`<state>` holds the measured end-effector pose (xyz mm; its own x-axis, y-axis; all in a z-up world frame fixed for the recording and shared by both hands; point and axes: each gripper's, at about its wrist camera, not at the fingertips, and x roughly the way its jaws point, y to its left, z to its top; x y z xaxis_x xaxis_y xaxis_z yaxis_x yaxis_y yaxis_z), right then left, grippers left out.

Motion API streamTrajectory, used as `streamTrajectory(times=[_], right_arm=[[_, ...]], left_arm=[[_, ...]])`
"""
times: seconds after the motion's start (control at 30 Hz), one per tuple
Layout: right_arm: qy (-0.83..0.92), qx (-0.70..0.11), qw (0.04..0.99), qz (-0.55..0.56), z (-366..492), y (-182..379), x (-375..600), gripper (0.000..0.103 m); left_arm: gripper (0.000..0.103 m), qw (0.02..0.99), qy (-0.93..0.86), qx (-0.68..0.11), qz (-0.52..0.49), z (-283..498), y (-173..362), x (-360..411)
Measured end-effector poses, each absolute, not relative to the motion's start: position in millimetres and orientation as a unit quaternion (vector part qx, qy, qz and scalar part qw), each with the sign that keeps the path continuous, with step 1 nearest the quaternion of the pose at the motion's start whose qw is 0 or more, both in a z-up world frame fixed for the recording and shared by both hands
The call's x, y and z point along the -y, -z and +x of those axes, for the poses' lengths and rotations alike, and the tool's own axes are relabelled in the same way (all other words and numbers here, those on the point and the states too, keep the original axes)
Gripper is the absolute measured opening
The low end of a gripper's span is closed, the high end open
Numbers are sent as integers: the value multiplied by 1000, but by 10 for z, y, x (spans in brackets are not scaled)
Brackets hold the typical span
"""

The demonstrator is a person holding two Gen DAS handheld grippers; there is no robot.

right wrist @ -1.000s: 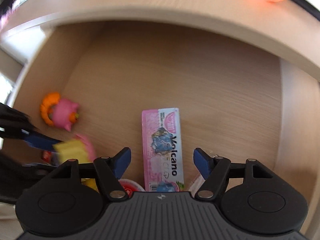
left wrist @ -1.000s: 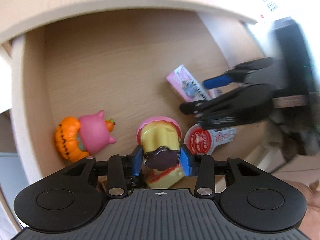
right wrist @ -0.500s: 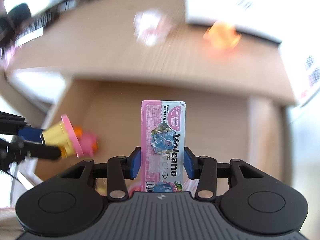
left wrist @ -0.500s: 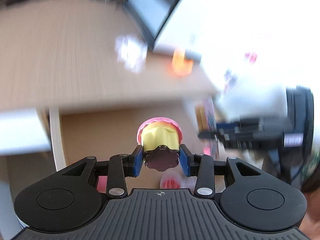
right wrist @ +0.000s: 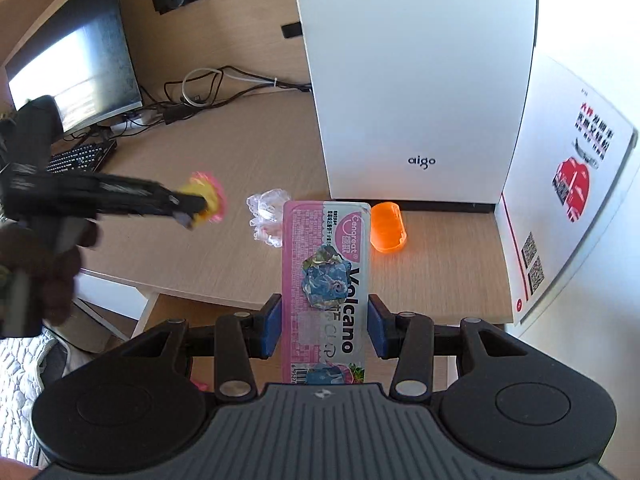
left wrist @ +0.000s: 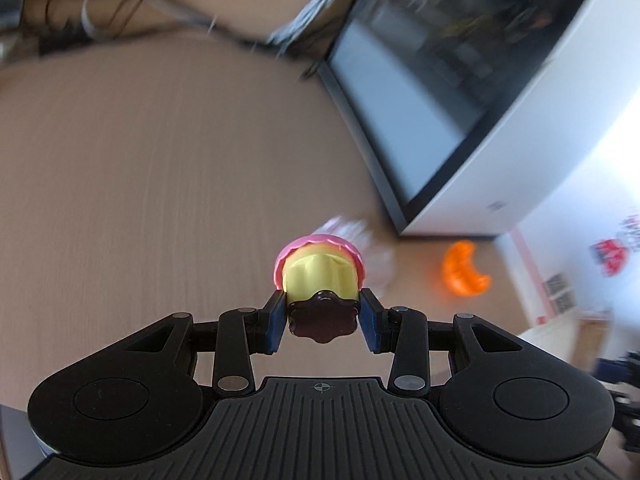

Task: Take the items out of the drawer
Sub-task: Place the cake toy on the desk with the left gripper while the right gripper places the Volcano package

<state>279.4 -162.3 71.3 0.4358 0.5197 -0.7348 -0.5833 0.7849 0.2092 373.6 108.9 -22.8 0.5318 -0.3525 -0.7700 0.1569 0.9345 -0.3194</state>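
Grippers both loaded and up over the desk, each clamped on one item.

Left gripper (left wrist: 323, 322) has its blue pads pressed on a toy cupcake (left wrist: 319, 276) with yellow body, pink frill and dark brown top, held above the wooden desk (left wrist: 160, 184). Right gripper (right wrist: 325, 326), its jaws closed in within the last second, squeezes a pink "Volcano" snack pack (right wrist: 325, 280) standing lengthwise between the pads. Beyond on the desk lie an orange capsule-like thing (right wrist: 387, 228) and a clear crumpled wrapper (right wrist: 266, 216), just before a white computer case (right wrist: 416, 80); a monitor (right wrist: 76, 68) and keyboard (right wrist: 82, 158) sit further left.
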Motion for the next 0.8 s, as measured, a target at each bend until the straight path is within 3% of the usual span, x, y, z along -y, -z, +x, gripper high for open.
streamTrajectory(times=[0.3, 0.57, 0.8], right_arm=[[-322, -441, 837, -32, 3088, -474, 1434, 43], [-337, -417, 841, -62, 3371, -443, 989, 43], [-348, -427, 826, -117, 3657, -297, 408, 43]], left_arm=[[42, 874, 134, -456, -101, 3771, 474, -1089], [40, 915, 125, -359, -139, 3518, 50, -1346], [40, 919, 128, -344, -140, 3075, -143, -1475]])
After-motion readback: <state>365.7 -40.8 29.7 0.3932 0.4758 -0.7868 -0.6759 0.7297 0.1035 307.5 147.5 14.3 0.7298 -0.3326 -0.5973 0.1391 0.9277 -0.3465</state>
